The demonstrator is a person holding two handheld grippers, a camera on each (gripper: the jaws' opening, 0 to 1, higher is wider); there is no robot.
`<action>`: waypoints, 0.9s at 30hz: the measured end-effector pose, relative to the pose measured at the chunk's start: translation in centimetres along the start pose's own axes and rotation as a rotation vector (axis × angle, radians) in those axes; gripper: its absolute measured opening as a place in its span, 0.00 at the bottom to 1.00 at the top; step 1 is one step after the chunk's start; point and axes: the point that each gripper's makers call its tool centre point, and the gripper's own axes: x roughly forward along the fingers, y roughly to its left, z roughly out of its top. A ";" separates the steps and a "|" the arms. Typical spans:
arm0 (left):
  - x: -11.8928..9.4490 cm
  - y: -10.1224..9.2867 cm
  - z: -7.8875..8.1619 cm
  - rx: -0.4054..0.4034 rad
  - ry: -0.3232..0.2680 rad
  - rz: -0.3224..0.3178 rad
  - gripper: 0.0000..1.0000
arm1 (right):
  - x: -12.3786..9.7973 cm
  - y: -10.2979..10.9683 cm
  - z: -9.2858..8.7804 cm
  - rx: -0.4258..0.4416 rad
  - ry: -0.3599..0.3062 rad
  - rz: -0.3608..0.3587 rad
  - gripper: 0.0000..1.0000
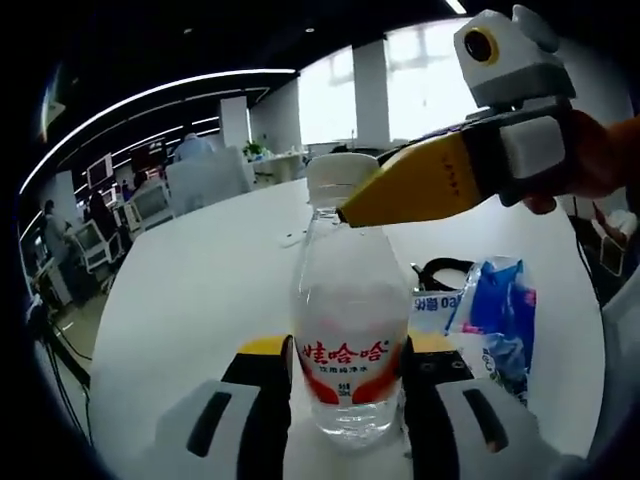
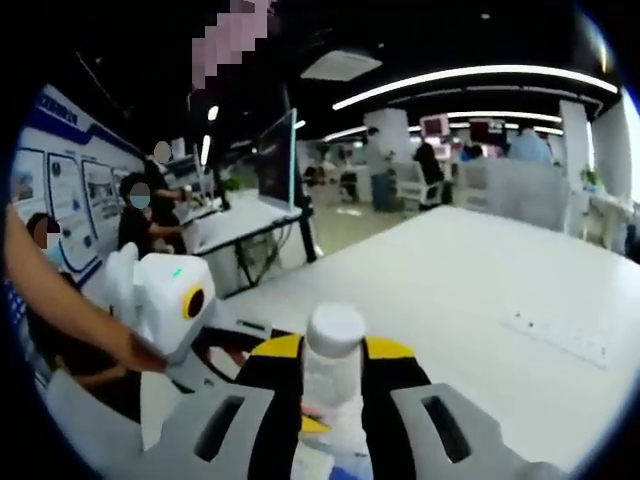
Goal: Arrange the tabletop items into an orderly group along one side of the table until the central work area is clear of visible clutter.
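Note:
A clear water bottle (image 1: 350,340) with a white cap and a red-lettered label stands upright between the jaws of my left gripper (image 1: 350,400), which press on its lower body from both sides. My right gripper (image 1: 345,215) reaches in from the upper right, with a yellow finger against the bottle's neck just under the cap. In the right gripper view the bottle cap (image 2: 335,328) sits between the jaws of my right gripper (image 2: 335,375), which close on the neck. I cannot tell whether the bottle's base rests on the white table (image 1: 190,300).
A blue and white packet (image 1: 500,320) and a black cable (image 1: 440,270) lie on the table to the bottle's right. A flat white keyboard-like item (image 2: 560,335) lies farther off on the table. Office desks, monitors and seated people are beyond the table's edge.

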 end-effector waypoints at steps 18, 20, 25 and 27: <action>0.0 0.1 -0.7 -0.032 0.008 -0.004 0.43 | 1.0 2.0 0.2 -0.106 0.016 0.039 0.18; 0.0 0.0 -0.6 -0.039 0.006 -0.002 0.43 | 1.0 2.0 0.2 -0.101 0.016 0.036 0.18; 0.0 0.1 -0.6 -0.055 -0.004 -0.001 0.41 | 1.0 1.8 0.2 -0.098 0.031 0.025 0.19; 0.1 0.1 -0.6 -0.047 -0.002 0.001 0.40 | 0.9 1.8 0.2 -0.095 0.037 0.026 0.19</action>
